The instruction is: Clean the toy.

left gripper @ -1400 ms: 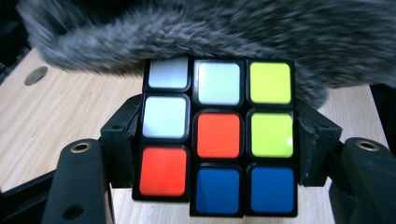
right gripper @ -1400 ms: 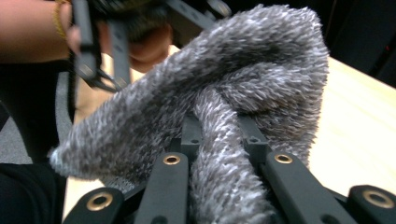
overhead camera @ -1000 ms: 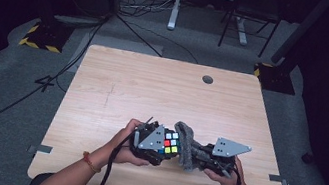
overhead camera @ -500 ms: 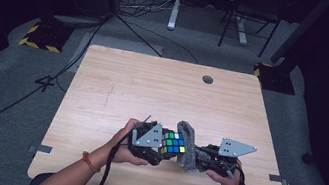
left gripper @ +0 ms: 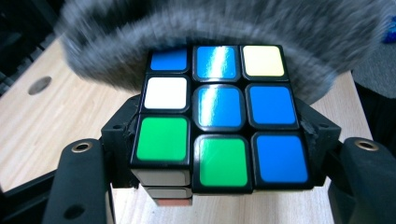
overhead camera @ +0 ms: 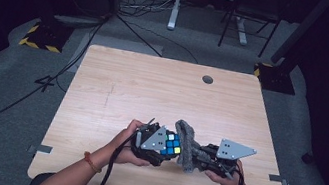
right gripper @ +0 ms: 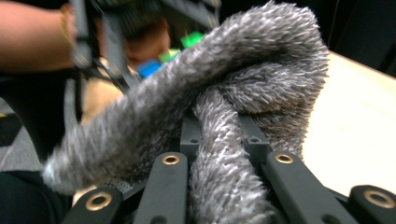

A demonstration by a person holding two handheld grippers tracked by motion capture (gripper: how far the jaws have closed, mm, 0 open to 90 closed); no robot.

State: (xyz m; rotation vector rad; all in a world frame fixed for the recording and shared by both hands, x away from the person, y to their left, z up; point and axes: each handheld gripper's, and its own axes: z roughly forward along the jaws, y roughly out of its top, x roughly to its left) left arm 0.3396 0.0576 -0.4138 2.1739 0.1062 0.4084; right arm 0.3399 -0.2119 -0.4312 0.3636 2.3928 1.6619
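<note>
A colour-tiled puzzle cube (left gripper: pixel 219 116) sits between the jaws of my left gripper (left gripper: pixel 219 140), which is shut on its two sides; the facing side shows blue, green, white and yellow tiles. In the high view the cube (overhead camera: pixel 170 145) is near the table's front edge, held by the left gripper (overhead camera: pixel 160 148). My right gripper (right gripper: pixel 219 140) is shut on a bunched grey fluffy cloth (right gripper: pixel 252 79). The cloth (overhead camera: pixel 187 144) presses against the cube's far side, with the right gripper (overhead camera: pixel 202 158) just right of it. The cloth (left gripper: pixel 140 28) arches blurred over the cube's top.
The light wooden table (overhead camera: pixel 152 90) has a round cable hole (overhead camera: pixel 207 79) at the back. Cables trail from both grippers off the front edge. Beyond the table are grey carpet, cables and desk legs (overhead camera: pixel 175 3).
The cloth has shifted slightly against the cube, and other coloured tiles face the high camera. Both hands stay at the same spot near the front edge.
</note>
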